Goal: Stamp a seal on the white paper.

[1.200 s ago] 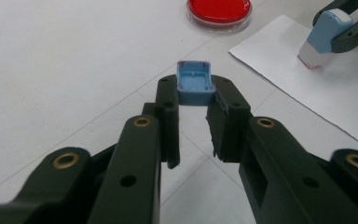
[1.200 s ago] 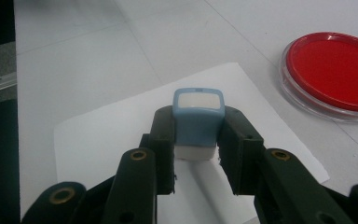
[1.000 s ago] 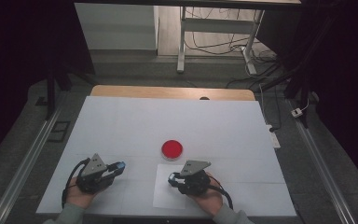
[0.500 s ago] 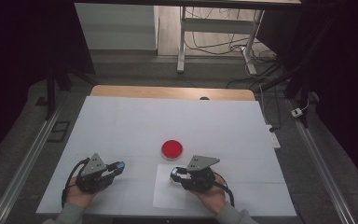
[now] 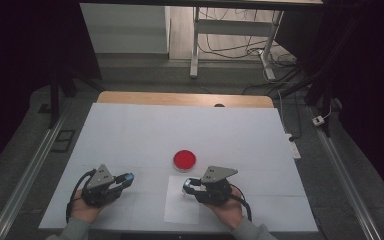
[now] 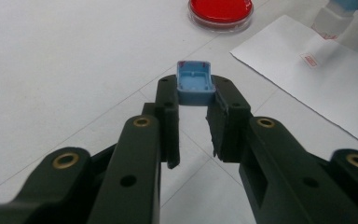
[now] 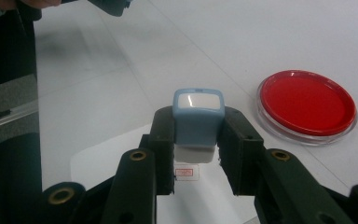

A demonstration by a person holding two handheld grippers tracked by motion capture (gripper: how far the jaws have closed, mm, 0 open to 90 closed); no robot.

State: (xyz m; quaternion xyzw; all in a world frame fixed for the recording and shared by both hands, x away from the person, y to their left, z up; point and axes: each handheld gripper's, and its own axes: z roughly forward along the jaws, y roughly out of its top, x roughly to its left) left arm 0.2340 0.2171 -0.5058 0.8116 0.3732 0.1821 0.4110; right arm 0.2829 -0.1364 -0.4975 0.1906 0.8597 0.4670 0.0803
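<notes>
Risk noted: my right gripper (image 7: 198, 140) clamps the blue stamp (image 7: 198, 122) over the white paper (image 5: 182, 206); my left gripper (image 6: 193, 100) clamps its blue cap (image 6: 195, 83). Tilted pressing could smear the print.

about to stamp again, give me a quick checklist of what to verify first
1. Left hand-held gripper shut on the blue cap: ok.
2. Right hand-held gripper shut on the blue stamp: ok.
3. Stamp above the white paper: ok.
4. Red mark already on the paper: ok.
5. Red ink dish uncovered, beside the paper: ok.
6. Stamp face inked: cannot tell.
</notes>
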